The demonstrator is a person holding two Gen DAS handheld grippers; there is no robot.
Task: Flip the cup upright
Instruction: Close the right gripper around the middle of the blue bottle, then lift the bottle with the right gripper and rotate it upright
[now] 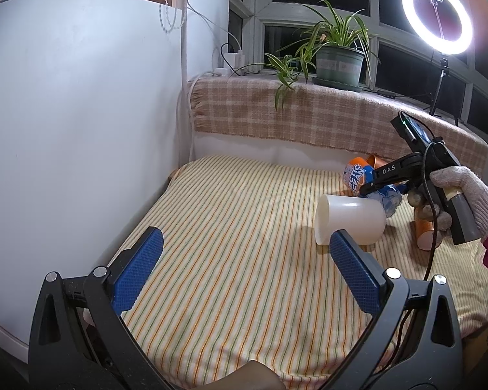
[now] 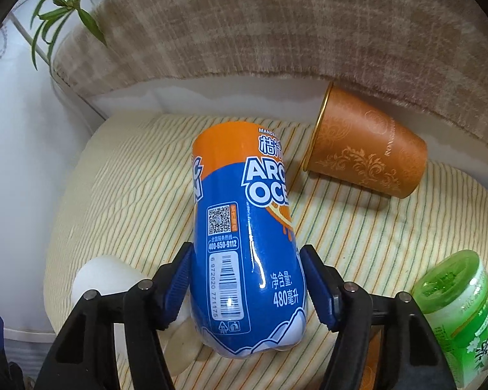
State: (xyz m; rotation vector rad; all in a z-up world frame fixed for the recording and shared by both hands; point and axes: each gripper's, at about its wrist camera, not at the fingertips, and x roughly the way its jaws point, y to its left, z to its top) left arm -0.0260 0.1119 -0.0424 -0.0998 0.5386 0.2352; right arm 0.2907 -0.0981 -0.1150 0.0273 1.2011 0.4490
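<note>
Blue-orange bottle cup (image 2: 244, 243) clenched in right gripper (image 2: 245, 287), base cut off behind pads, white cup (image 1: 349, 219) lower right half-hidden behind left gripper (image 1: 247, 269), spread empty, one copper cup (image 2: 367, 143) on its side.

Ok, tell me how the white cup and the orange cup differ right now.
The white cup is plain, milky plastic; the orange cup carries gold scrollwork and a gold rim. The white cup lies near the middle of the striped cloth, just beyond the open left gripper; the orange cup lies at the back, by the plaid blanket. Shared: both lie on their sides, neither is gripped, and the right gripper holds a blue bottle.
</note>
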